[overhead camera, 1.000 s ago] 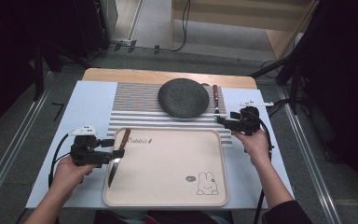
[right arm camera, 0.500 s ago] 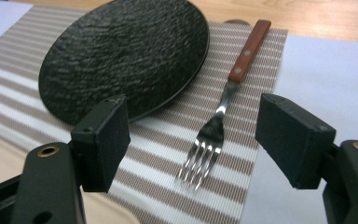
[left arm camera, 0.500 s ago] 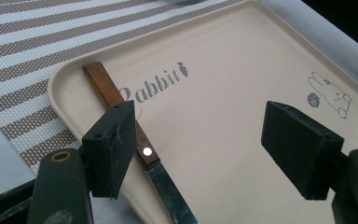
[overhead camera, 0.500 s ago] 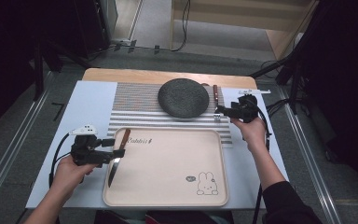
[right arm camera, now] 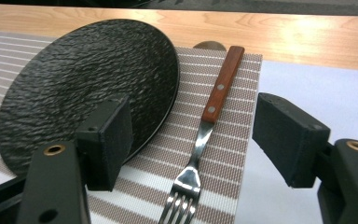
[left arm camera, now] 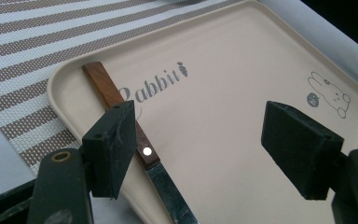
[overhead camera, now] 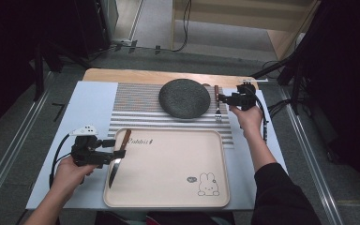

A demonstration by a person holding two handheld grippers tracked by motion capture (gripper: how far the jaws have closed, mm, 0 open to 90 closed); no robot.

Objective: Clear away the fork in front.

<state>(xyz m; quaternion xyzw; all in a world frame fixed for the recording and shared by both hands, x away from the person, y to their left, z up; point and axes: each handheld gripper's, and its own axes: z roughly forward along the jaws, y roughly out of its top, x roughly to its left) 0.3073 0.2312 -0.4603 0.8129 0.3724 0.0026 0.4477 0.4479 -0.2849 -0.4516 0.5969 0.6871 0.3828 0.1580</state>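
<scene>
Right gripper view has the fork (right arm camera: 205, 140) lying untouched btwn the right gripper (right arm camera: 191, 135)'s just-narrowing but apart jaws, plate (right arm camera: 84, 88) beside its left jaw, w/ wood rivets the high view can't resolve.

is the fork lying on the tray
No: the fork lies on the striped mat beside the dark plate, with no tray under it.

My left gripper (left arm camera: 198, 154) hangs with jaws wide over the beige tray (left arm camera: 242, 70); the wooden-handled knife (left arm camera: 135, 144) lies on the tray's left side, close by my left jaw.
</scene>
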